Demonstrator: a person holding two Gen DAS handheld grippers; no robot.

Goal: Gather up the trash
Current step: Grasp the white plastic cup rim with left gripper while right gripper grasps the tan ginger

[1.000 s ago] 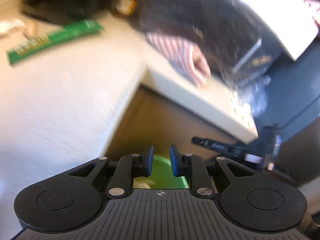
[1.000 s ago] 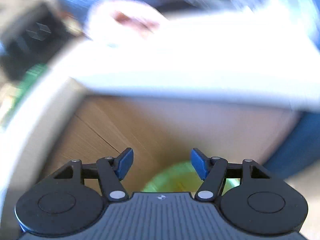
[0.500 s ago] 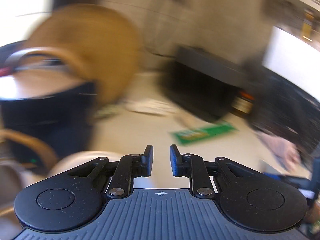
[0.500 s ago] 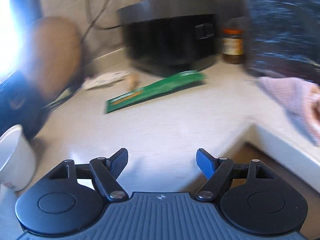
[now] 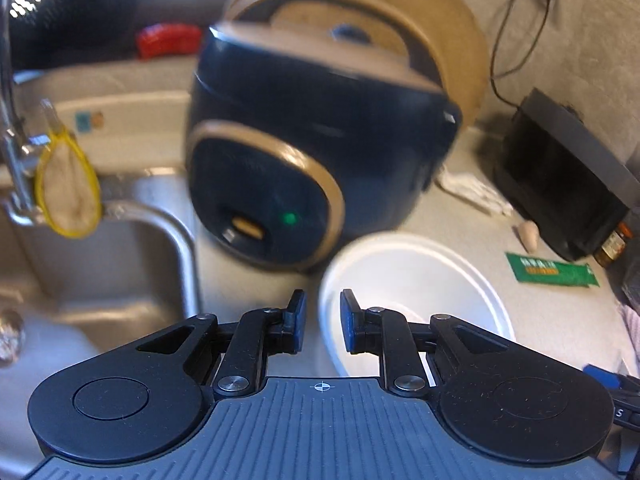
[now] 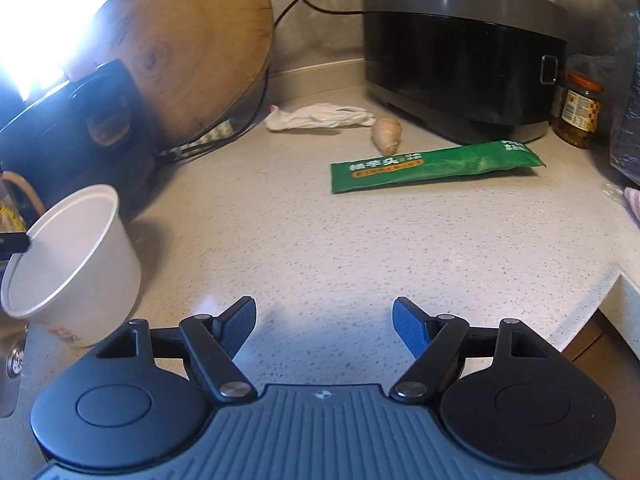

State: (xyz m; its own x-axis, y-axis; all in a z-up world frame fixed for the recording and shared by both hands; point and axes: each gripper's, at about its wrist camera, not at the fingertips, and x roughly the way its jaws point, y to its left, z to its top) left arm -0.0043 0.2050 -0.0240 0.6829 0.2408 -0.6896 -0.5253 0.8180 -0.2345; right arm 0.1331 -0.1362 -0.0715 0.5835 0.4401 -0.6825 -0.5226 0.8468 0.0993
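A white paper bowl (image 6: 76, 256) stands at the counter's left; in the left wrist view the bowl (image 5: 416, 280) is just ahead of my left gripper (image 5: 322, 322), whose jaws stand a small gap apart at its near rim, holding nothing. A green snack wrapper (image 6: 436, 164) lies flat mid-counter and also shows in the left wrist view (image 5: 552, 270). A crumpled white tissue (image 6: 320, 116) and a ginger piece (image 6: 386, 134) lie behind it. My right gripper (image 6: 324, 328) is wide open and empty above the counter's front.
A dark blue rice cooker (image 5: 312, 160) stands behind the bowl, beside a steel sink (image 5: 100, 248). A round wooden board (image 6: 188, 40) leans on the wall. A black appliance (image 6: 460, 52) and a jar (image 6: 578, 108) stand at the back right. The counter edge (image 6: 616, 280) drops at right.
Both grippers have swung up from the green bin below the counter to the counter top. The left one has turned left toward the bowl and rice cooker.
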